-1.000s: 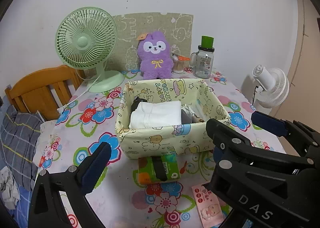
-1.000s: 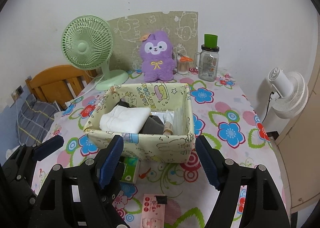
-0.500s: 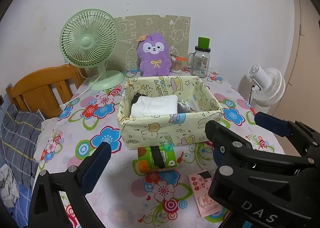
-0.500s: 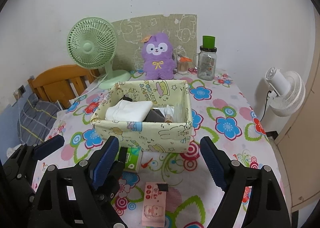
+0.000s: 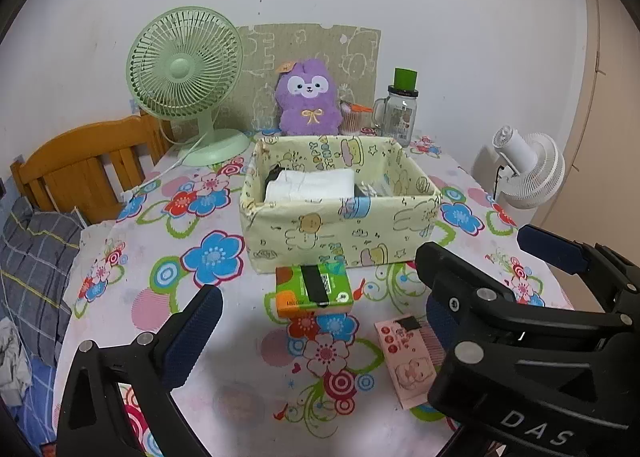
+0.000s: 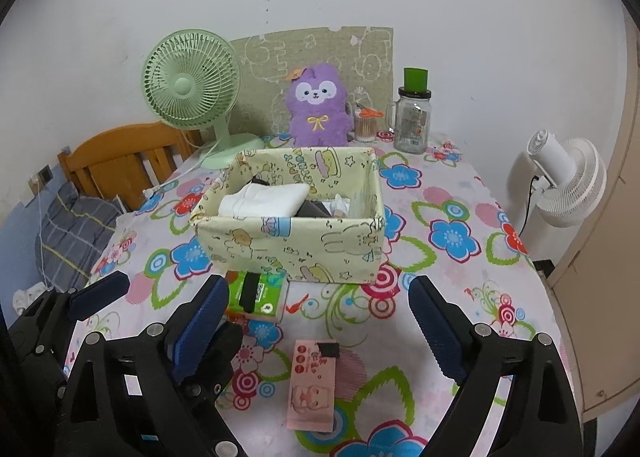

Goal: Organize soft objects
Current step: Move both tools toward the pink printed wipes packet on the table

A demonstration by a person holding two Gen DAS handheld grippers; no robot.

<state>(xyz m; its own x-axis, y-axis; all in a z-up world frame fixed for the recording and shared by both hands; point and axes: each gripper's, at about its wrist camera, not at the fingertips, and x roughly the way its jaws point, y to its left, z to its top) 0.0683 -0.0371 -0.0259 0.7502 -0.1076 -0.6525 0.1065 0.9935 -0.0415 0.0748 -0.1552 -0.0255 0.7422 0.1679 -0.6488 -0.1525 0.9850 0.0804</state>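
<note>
While both views show the fabric box [image 5: 340,233], only the right one shows socket [image 6: 45,175].

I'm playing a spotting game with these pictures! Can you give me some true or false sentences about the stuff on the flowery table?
1. The purple plush toy sits inside the fabric box. False: it stands behind the box, by the wall.
2. Folded white cloth lies in the box. True.
3. The green tissue pack lies on the table in front of the box. True.
4. The right gripper is squeezing the pink packet. False: its jaws are open and empty.
5. The green fan stands right of the jar. False: it stands left.
</note>
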